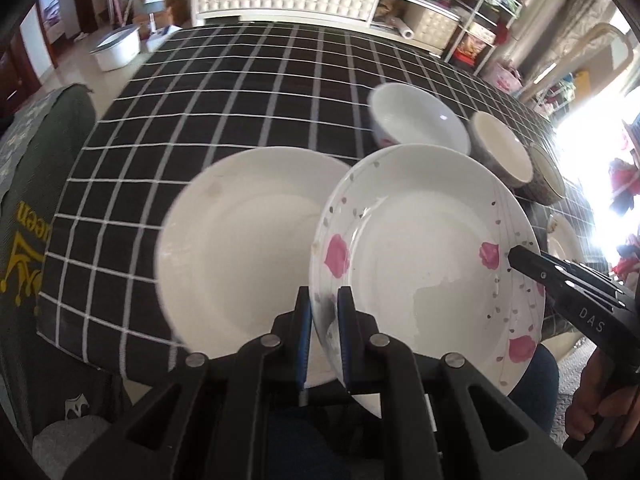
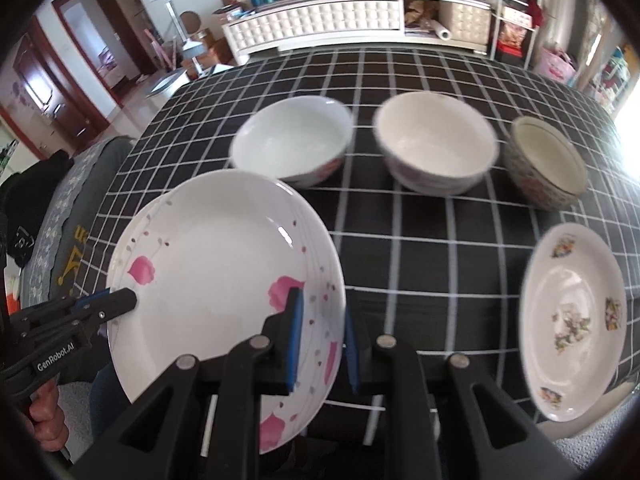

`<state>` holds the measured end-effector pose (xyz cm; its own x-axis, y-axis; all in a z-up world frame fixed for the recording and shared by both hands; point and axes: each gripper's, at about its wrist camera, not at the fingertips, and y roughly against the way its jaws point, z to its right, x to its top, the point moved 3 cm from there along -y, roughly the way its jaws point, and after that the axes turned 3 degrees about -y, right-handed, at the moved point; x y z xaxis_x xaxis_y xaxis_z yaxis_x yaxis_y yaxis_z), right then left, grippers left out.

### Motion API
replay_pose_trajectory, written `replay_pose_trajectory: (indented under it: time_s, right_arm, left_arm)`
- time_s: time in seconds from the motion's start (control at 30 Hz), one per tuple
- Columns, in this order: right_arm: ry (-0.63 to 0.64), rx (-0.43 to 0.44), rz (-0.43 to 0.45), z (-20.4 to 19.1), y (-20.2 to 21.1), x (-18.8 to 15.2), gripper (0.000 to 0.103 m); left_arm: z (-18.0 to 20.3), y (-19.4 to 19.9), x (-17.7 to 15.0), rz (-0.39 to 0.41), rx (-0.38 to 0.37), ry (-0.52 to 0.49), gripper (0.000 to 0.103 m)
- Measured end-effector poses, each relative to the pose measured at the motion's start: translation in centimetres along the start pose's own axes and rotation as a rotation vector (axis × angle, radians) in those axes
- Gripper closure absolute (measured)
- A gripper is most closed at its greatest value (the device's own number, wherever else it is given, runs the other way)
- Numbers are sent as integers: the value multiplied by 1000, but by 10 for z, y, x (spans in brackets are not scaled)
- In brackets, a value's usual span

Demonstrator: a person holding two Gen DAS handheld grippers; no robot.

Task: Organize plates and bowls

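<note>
A white plate with pink flowers is held above the table, over a plain white plate. My left gripper is shut on its left rim. My right gripper is shut on its right rim; the flower plate fills the lower left of the right wrist view, with the plain plate's edge showing behind it. The left gripper shows in the right wrist view and the right gripper in the left wrist view. Three bowls stand in a row behind: white, cream, patterned.
A black checked tablecloth covers the table. A small oval plate with flower prints lies near the front right edge. A chair with a green cover stands at the table's left. A white cabinet is behind.
</note>
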<state>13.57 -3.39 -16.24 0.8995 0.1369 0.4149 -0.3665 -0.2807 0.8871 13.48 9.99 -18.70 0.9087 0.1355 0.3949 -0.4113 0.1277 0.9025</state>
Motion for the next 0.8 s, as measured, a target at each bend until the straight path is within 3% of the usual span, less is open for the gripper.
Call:
replay_pose_trajectory:
  time_s: [0.2,0.33,0.8]
  right_arm:
    - [47,12,-29,-32,-18,0,80]
    - [77,13,-34,-47,-27,2,80]
    - [121,8,-71,-72,-51,16,80]
  left_arm:
    - [-39,3,-9,-9,43,44,94]
    - [-61,3,-12,-16,33,92,94]
    - [-91,-11,-9,-39,38,159,94]
